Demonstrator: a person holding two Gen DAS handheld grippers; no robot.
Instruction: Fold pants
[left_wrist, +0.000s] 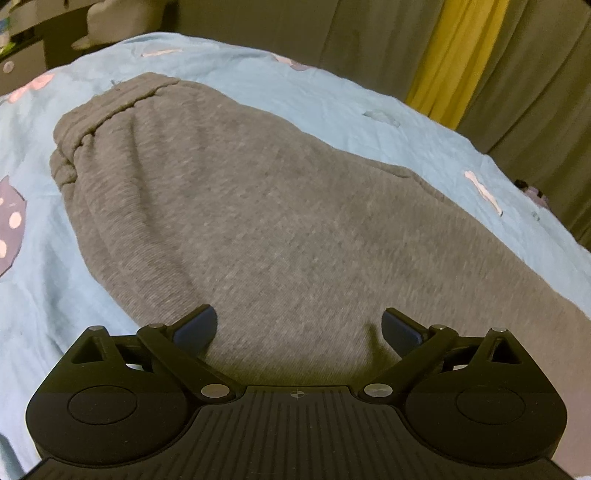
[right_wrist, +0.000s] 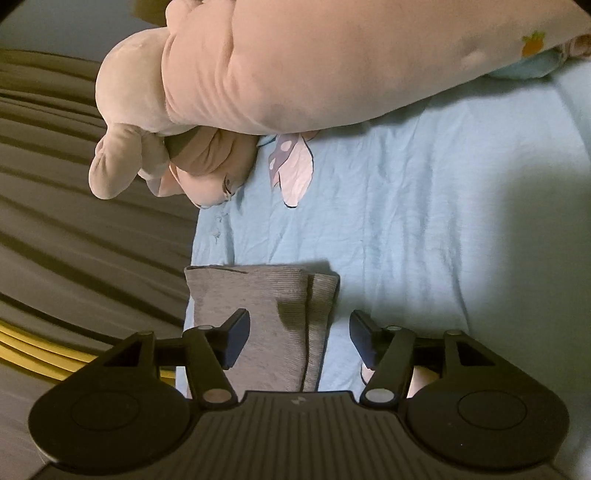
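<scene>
Grey pants (left_wrist: 258, 221) lie on the bed (left_wrist: 351, 110), on a light blue sheet with printed figures. In the left wrist view the wide upper part with the elastic waistband (left_wrist: 92, 122) points away from the camera. In the right wrist view the two leg cuffs (right_wrist: 258, 295) lie one on the other, close to the edge of the bed. It seems the pants are already folded in half along their length, and the next fold, cuffs toward waist, is not yet done.

The left claw (left_wrist: 299, 328) is spread wide above the grey cloth and holds nothing. The right claw (right_wrist: 299, 332) is also spread. Its left finger is over the cuffs and its right finger (right_wrist: 364, 332) is over the bare sheet, so the cuffs are not centred between them.

Some risks I judge from this:
- If the right claw closes as it stands, it may take only the top cuff, or pinch the sheet together with the cloth. Then the two legs slide apart when lifted.
- The cuffs are near the edge of the bed, so a push instead of a grip can send them over the side.
- A pink plush toy (right_wrist: 177, 158) and a pink pillow (right_wrist: 332, 62) lie just beyond the cuffs. A wide swing can knock against them.
- The knit cloth looks thick and soft. If the left claw takes it loosely, the fold may come out crooked.
</scene>
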